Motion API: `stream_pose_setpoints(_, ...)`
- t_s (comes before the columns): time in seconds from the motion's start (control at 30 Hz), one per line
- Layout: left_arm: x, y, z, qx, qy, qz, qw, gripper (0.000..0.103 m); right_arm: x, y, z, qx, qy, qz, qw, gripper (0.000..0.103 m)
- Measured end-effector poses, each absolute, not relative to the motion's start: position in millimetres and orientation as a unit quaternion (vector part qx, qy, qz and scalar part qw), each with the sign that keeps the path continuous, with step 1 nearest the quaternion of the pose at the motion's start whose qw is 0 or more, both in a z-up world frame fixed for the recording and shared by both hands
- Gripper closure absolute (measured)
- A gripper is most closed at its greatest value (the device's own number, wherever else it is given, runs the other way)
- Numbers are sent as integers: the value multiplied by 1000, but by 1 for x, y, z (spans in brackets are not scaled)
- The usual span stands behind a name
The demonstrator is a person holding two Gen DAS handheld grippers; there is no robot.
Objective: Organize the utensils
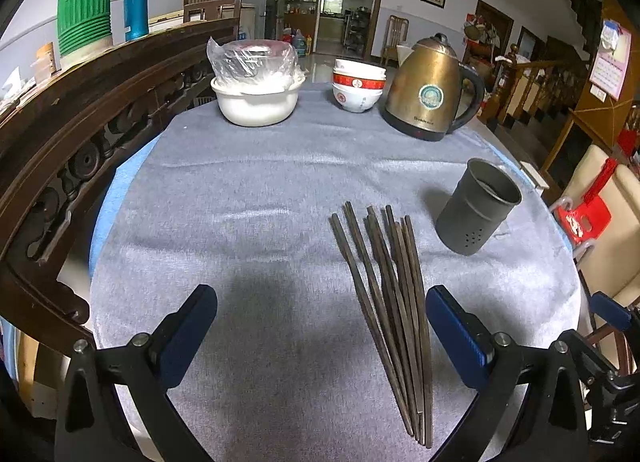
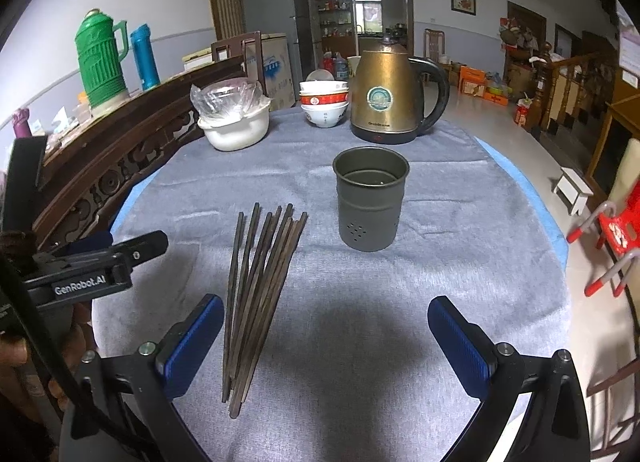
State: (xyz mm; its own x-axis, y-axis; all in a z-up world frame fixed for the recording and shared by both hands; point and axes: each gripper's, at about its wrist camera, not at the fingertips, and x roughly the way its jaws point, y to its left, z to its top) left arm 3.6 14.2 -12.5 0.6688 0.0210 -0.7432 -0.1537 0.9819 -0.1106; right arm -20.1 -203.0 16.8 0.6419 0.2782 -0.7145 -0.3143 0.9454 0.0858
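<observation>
Several dark wooden chopsticks (image 1: pixel 390 302) (image 2: pixel 260 286) lie fanned on the grey cloth, thin ends toward me. A grey metal utensil cup (image 1: pixel 478 207) (image 2: pixel 370 197) stands upright and empty just beyond them to the right. My left gripper (image 1: pixel 320 332) is open above the cloth, with the chopsticks just inside its right finger. My right gripper (image 2: pixel 326 342) is open too, the chopsticks beside its left finger and the cup straight ahead. Neither holds anything. The left gripper's body (image 2: pixel 96 266) shows at the left of the right wrist view.
At the table's far side stand a white pot with a plastic-wrapped bowl (image 1: pixel 256 97) (image 2: pixel 234 121), stacked bowls (image 1: pixel 358 89) (image 2: pixel 324 103) and a brass kettle (image 1: pixel 430 89) (image 2: pixel 390 97). A carved wooden rail (image 1: pixel 80 121) runs along the left. Red stool (image 2: pixel 616 229) at right.
</observation>
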Motion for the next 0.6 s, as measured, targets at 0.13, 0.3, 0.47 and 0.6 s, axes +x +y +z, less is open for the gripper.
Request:
stream_pose_setpoints(0.13, 4, 15, -15, -81, 409, 58, 907, 0, -16, -209, 10, -13, 403, 162, 901, 0)
stream_pose_setpoints(0.3, 5, 15, -16, -81, 412, 60, 906, 0, -14, -210, 10, -9, 399, 167, 901, 0)
stream_pose_setpoints(0.47, 7, 16, -18, -81, 414, 57, 905, 0, -12, -206, 9, -11, 401, 168, 900, 0)
stream_pose_setpoints(0.6, 7, 16, -18, -83, 414, 55, 905, 0, -10, -205, 8, -14, 403, 167, 900, 0)
